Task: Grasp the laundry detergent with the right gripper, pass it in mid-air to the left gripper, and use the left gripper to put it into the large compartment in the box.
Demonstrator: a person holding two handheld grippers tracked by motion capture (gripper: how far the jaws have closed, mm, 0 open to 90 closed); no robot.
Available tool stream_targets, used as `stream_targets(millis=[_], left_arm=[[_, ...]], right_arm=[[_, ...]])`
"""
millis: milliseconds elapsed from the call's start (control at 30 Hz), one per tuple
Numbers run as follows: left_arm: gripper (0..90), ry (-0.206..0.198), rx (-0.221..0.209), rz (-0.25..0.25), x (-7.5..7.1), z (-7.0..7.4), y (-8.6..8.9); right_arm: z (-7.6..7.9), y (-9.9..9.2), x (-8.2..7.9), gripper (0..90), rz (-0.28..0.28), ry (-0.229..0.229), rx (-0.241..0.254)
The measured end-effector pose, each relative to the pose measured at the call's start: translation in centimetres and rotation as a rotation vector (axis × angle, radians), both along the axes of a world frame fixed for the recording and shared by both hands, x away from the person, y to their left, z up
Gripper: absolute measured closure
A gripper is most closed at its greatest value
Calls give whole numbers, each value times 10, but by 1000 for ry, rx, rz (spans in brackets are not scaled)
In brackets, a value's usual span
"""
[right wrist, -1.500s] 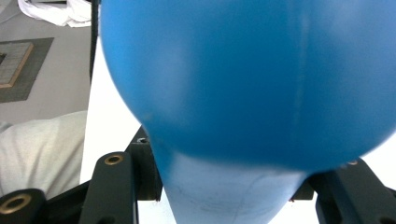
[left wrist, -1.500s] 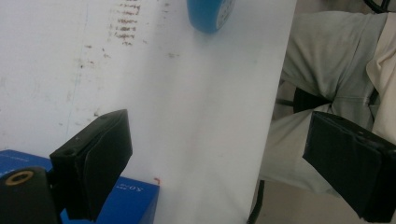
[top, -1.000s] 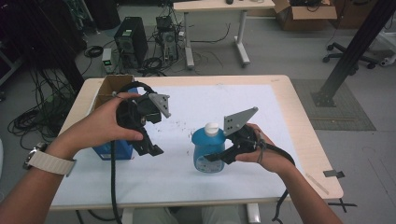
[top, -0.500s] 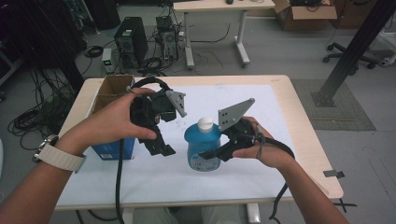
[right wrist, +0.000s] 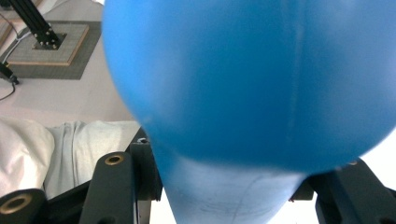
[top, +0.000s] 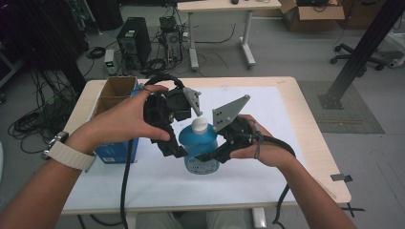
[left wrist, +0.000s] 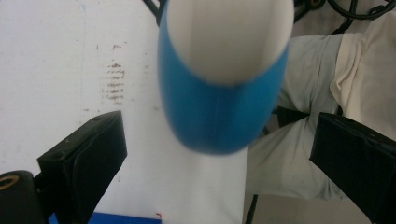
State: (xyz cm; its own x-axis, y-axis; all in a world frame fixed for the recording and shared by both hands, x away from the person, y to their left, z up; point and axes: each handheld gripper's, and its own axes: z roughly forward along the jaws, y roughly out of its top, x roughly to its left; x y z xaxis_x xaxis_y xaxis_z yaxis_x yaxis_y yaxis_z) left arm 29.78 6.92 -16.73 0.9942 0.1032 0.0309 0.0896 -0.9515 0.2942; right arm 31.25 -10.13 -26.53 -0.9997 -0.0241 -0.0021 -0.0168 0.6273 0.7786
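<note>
Right gripper [top: 210, 155] clamped on blue bottle [top: 200, 150], label side hidden. Left gripper [top: 184, 145] jaws apart, just opened wider, straddling the white cap [top: 199, 125], blurred close-up.

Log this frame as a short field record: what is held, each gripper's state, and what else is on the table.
held item: blue plastic bottle with white cap, lifted off the table
right gripper: shut on the bottle's lower body
left gripper: jaws just opened, standing wide either side of the bottle's capped neck, pads not touching it
bottle pose: roughly upright, cap on
table: light wood with a white sheet over most of it
other items: open cardboard box with blue sides at the table's left edge
</note>
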Motion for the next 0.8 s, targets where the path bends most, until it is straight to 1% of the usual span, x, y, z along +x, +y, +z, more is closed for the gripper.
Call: stream_targets(millis=[233, 567, 800], left_arm=[[44, 1, 6, -2, -1, -1, -3], [63, -1, 14, -10, 1, -3, -7], [70, 4, 16, -12, 3, -5, -9]], right_arm=[[4, 12, -2, 441, 24, 1, -8], [4, 20, -2, 441, 31, 4, -18], [4, 22, -1, 441, 38, 0, -20]])
